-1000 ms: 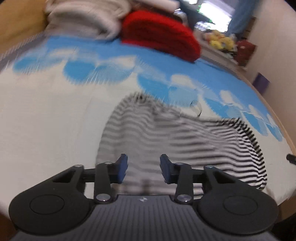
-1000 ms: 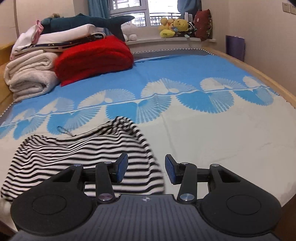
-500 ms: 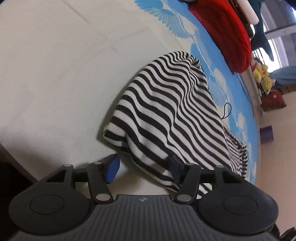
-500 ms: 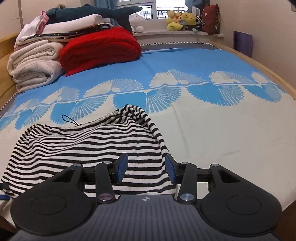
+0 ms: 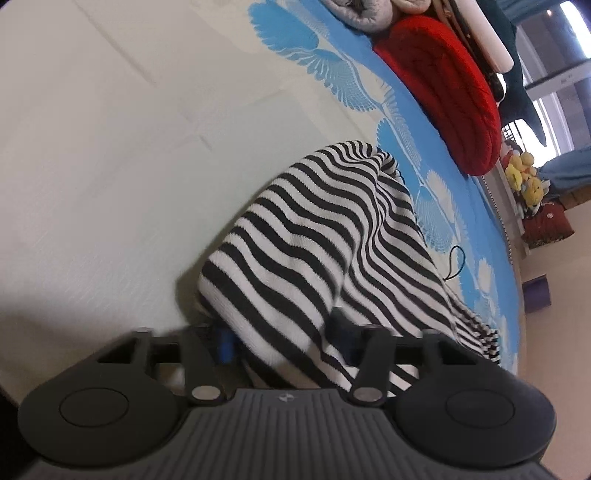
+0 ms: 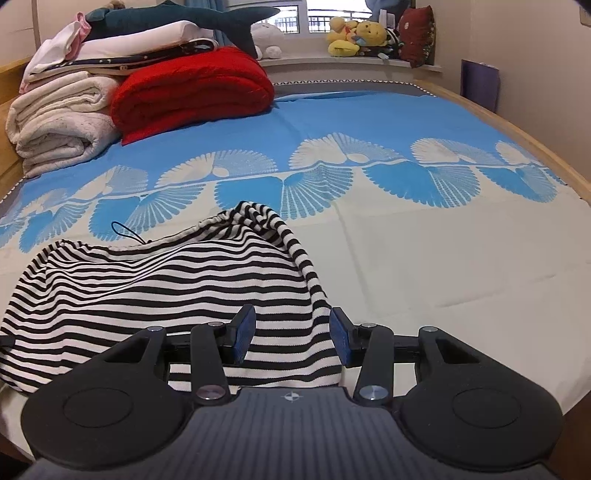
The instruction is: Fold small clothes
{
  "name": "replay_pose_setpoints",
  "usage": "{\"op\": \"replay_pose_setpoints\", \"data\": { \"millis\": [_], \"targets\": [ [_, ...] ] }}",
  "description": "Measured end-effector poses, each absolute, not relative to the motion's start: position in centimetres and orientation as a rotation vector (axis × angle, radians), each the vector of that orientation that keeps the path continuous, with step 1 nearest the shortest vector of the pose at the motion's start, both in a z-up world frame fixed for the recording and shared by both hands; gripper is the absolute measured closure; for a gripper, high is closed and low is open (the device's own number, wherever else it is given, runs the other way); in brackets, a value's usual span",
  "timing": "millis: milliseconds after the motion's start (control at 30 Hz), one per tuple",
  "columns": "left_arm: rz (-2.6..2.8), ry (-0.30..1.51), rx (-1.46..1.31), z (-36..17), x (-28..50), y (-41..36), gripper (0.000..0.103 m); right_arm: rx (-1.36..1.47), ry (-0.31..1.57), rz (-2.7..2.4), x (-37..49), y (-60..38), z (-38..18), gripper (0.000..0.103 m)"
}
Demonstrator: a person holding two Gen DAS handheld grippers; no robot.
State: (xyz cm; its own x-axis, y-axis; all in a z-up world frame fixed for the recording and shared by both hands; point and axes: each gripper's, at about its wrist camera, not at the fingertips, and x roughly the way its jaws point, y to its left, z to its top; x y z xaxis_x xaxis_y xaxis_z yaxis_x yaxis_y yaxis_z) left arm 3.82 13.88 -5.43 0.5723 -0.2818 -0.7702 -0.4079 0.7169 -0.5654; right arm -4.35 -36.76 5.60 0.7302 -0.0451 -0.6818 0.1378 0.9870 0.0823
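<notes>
Black-and-white striped garment [image 6: 177, 291] lies on the bed [image 6: 424, 266], on the cream part of the sheet near its front edge, below the blue fan-print band; thin black cord loop [image 6: 125, 234] sticks out at its far edge. Left gripper [image 5: 284, 341], view tilted: jaws closing around the garment's near corner, cloth bunched between them and draped over the 3 o'clock finger; pads blurred, can't tell if they press yet. Right gripper [image 6: 291, 334]: jaws partly open, straddling the garment's 3 o'clock hem, fabric in the gap, pads not touching it, nothing held. At 11 o'clock in the right view: folded red blanket [image 6: 192, 96], stacked white towels [image 6: 59, 122], plush shark [image 6: 184, 18] on top. Stuffed toys [image 6: 354, 37] on the windowsill at 12 o'clock.
</notes>
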Motion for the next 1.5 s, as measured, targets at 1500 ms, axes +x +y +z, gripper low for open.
{"op": "replay_pose_setpoints", "data": {
  "millis": [1500],
  "targets": [
    [-0.721,0.960,-0.071,7.0,-1.0,-15.7,0.078,0.308,0.711,-0.214,-5.5,-42.5,6.0,0.057]
  ]
}}
